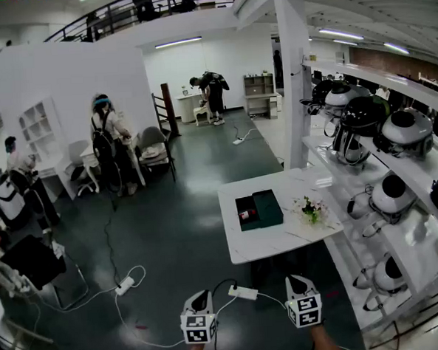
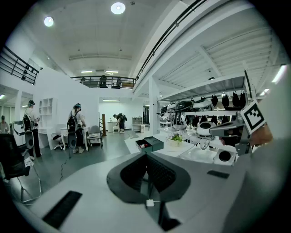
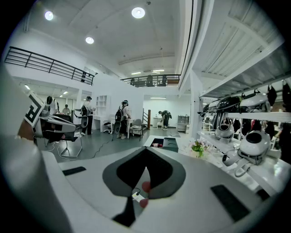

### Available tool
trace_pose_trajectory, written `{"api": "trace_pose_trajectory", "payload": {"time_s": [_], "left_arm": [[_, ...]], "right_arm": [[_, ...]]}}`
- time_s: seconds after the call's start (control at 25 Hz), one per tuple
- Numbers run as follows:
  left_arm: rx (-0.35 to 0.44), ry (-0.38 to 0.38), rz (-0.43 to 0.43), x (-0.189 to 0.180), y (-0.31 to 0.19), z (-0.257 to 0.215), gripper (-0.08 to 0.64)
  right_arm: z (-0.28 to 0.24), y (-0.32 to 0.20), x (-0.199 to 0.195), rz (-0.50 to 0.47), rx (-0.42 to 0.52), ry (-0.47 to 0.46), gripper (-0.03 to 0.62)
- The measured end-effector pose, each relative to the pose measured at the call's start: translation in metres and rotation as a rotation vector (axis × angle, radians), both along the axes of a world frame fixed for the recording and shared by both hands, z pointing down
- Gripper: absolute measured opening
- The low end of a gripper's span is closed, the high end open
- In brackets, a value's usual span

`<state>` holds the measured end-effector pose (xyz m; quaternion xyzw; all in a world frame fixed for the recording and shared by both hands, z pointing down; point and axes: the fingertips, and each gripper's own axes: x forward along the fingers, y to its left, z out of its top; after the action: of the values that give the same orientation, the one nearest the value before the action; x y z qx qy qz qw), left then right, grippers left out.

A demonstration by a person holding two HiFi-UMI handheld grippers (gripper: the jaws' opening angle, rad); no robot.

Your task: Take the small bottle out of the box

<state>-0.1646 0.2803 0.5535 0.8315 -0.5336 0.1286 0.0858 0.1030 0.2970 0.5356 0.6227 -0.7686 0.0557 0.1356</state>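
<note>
The small bottle (image 1: 250,214) lay inside the open dark green box (image 1: 268,207). From where I stood it showed only as a red-and-white speck, well ahead of both tongs and touched by neither. The box sat on a white tabletop (image 1: 282,237) with its lid folded out beside the tray, and a small pot of flowers (image 1: 311,210) stood just to its right. The left tongs (image 1: 200,297) and the right tongs (image 1: 297,283) hung side by side over the dark floor, short of the tabletop and tipped slightly down. Both were clenched on nothing, pads pressed together. A white power strip (image 1: 243,292) lay on the floor between them. Off to the right of the right tongs ran white shelves (image 1: 396,160) of rounded black and white devices. Far ahead and to the left, a person (image 1: 112,144) stood by a desk.
</note>
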Motion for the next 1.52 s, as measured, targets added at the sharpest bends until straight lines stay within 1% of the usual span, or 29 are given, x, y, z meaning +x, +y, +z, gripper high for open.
{"api": "trace_pose_trajectory", "payload": {"time_s": [0.32, 0.52, 0.8, 0.96, 1.12, 1.28, 1.52], "left_arm": [[-0.001, -0.004, -0.011, -0.002, -0.003, 0.0, 0.018], [-0.011, -0.005, -0.018, 0.006, -0.005, 0.005, 0.018], [-0.004, -0.004, -0.009, 0.034, -0.019, 0.005, 0.018], [-0.008, 0.0, -0.012, 0.055, -0.026, 0.006, 0.018], [-0.012, -0.004, -0.025, 0.074, -0.033, 0.015, 0.018], [-0.019, -0.002, -0.033, 0.081, -0.036, 0.023, 0.018], [-0.04, -0.025, -0.041, 0.081, -0.041, 0.036, 0.018]], "right_arm": [[-0.002, -0.01, 0.0, -0.013, 0.001, -0.003, 0.02], [0.003, -0.014, 0.002, -0.032, -0.009, -0.002, 0.02], [0.003, -0.027, 0.018, -0.051, 0.009, -0.012, 0.02], [0.007, -0.034, 0.034, -0.065, -0.002, -0.02, 0.02], [0.018, -0.043, 0.05, -0.092, -0.018, -0.008, 0.02], [0.027, -0.047, 0.057, -0.102, -0.033, -0.005, 0.02], [0.04, -0.057, 0.062, -0.116, -0.057, 0.004, 0.02]]}}
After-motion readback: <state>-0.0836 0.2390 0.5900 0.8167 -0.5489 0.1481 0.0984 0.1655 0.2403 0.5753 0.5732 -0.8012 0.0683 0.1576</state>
